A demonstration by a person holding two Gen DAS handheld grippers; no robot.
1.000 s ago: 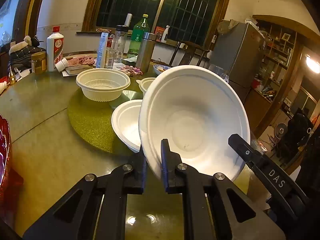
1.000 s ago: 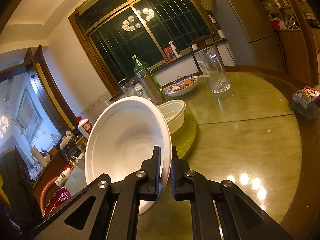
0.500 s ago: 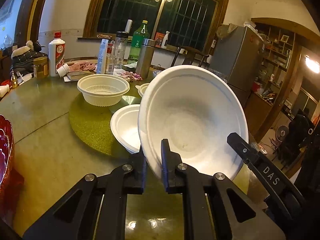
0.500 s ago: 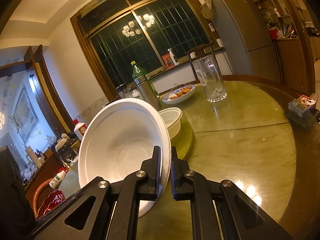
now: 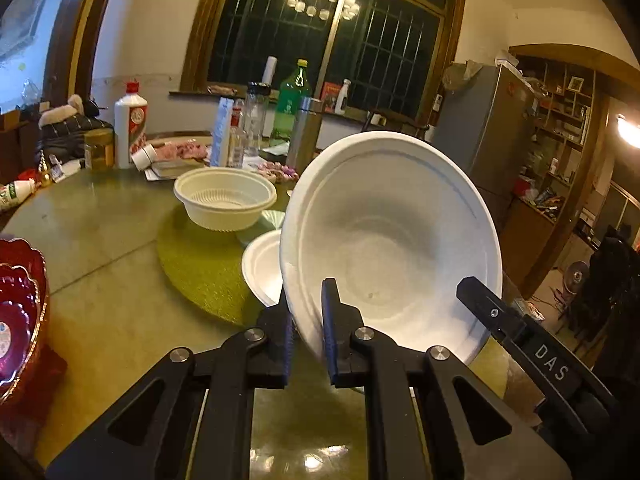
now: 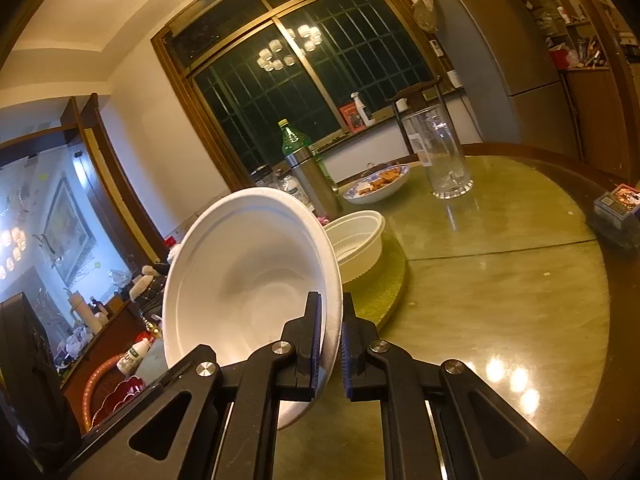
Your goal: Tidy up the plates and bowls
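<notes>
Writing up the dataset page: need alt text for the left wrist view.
A large white bowl is pinched by its rim in the left gripper, tilted so its inside faces the camera. Behind it on the round table, a smaller white bowl and a cream bowl sit on a green turntable.

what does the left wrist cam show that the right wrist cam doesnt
Only the left wrist view shows the small white plate on the green mat, the white liquor bottle, and the right gripper from outside.

Only the right wrist view shows the clear glass pitcher and the dish of food.

Both show the big white bowl, each gripper's jaws shut on its rim, the cream bowl, and the green bottle.
</notes>
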